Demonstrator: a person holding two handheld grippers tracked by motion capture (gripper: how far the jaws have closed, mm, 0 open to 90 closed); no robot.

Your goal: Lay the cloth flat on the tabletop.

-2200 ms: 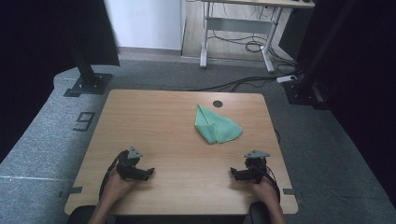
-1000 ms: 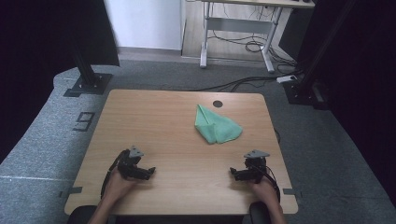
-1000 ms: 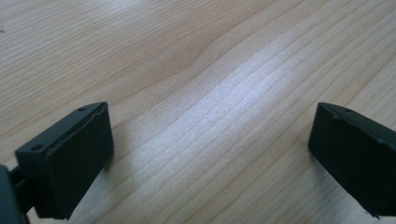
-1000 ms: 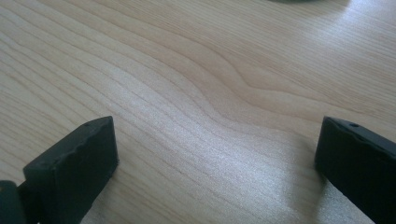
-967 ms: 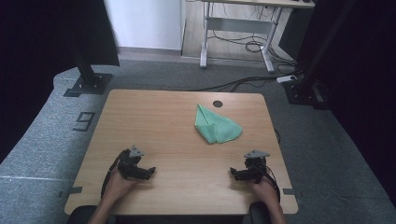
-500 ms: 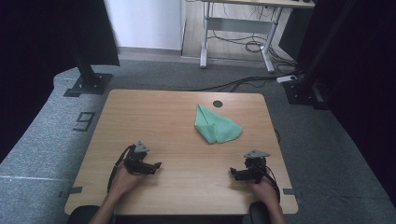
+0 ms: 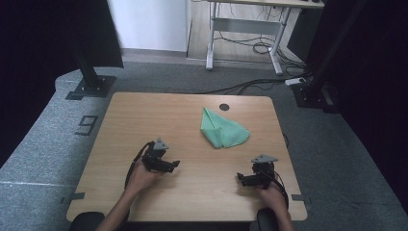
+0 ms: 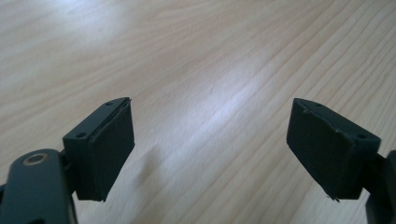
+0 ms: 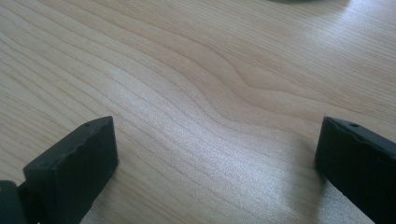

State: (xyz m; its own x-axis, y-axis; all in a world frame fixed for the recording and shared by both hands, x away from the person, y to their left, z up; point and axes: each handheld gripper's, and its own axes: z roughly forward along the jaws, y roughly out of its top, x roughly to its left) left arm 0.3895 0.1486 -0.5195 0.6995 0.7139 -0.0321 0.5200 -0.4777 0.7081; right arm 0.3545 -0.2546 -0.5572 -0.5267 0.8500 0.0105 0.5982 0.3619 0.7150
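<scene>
though both grippers' fingers point(image 8: 100, 149) point(image 9: 74, 163) gape empty, the green cloth point(image 7: 223, 130) edge is cropped

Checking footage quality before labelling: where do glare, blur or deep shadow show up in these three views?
High view: sharp on the table and green cloth, with surroundings falling into black. Left gripper view: a bright glare streak runs across the wood and the far grain is soft. Right gripper view: grain is crisp in the middle, and the jaws cast soft shadows.
</scene>
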